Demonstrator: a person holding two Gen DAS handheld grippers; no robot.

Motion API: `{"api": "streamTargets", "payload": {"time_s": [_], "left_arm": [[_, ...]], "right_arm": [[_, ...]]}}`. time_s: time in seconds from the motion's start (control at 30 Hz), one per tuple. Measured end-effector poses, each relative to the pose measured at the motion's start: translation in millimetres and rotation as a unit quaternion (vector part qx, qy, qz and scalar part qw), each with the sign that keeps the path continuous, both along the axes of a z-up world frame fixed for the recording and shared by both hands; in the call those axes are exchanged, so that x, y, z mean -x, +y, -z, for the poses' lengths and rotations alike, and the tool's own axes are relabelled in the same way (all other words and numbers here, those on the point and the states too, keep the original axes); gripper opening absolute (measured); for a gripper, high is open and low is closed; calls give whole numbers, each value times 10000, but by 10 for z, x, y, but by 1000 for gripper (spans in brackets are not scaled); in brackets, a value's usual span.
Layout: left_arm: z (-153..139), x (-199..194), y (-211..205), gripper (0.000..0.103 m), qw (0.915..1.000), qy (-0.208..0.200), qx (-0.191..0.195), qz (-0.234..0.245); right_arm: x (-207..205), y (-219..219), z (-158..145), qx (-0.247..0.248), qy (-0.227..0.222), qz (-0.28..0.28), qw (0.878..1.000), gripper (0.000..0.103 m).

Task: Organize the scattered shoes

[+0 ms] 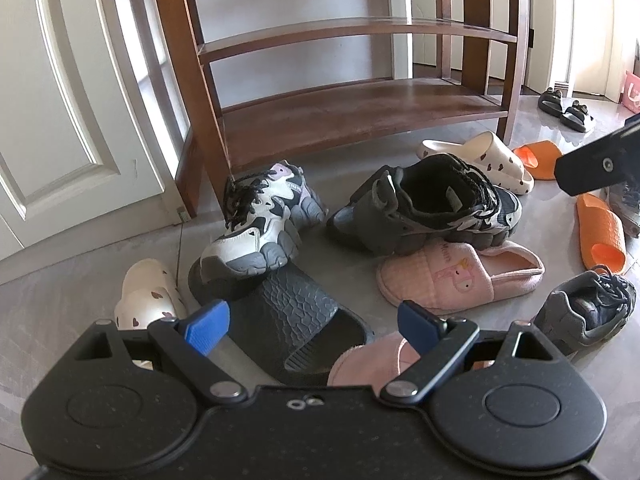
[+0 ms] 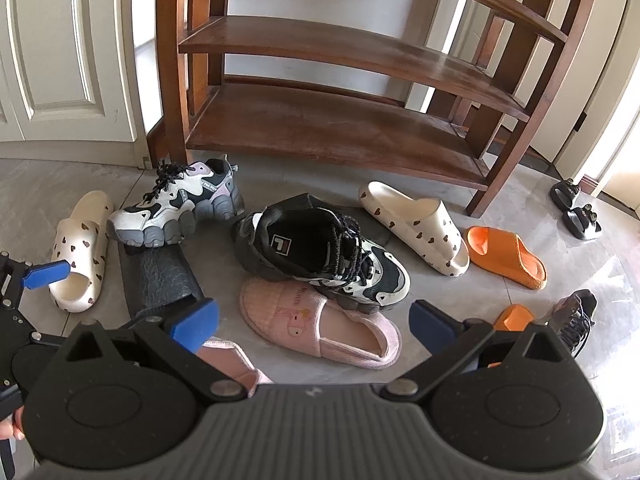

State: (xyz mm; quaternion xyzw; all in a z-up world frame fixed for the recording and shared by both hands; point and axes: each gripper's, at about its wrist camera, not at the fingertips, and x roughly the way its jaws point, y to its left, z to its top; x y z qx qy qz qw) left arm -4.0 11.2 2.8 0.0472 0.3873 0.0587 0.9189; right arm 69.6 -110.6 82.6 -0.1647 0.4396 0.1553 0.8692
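While both grippers hover above the floor, the left gripper (image 1: 312,326) and right gripper (image 2: 314,324) gape, holding nothing. Scattered below: two pink slippers (image 2: 320,326), two cream slides (image 2: 416,228), two orange slides (image 2: 508,256).

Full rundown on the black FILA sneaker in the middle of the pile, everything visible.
The black FILA sneaker is a chunky trainer: black mesh and white panels, speckled black laces left loose, thick grey lugged sole, FILA logo on the insole. It stands upright on the floor before the wooden shoe rack, toe pointing right. Its sole overlaps the toe of the pink slipper and rests on it. Both grippers, the left gripper and the right gripper, are open and clear of it.
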Motion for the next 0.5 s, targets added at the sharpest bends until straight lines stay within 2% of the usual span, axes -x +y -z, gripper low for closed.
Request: {"api": "streamTargets", "payload": {"time_s": [0.2,0.5], "left_arm": [[25,0,21,92,10000,39,57,-53],[62,13,46,92,9998,86,90,-127]], "right_arm": [[-26,-110,-29,-66,38,-42,10000,103],[-20,-51,-13,-39,46,-122,9999,103]]}}
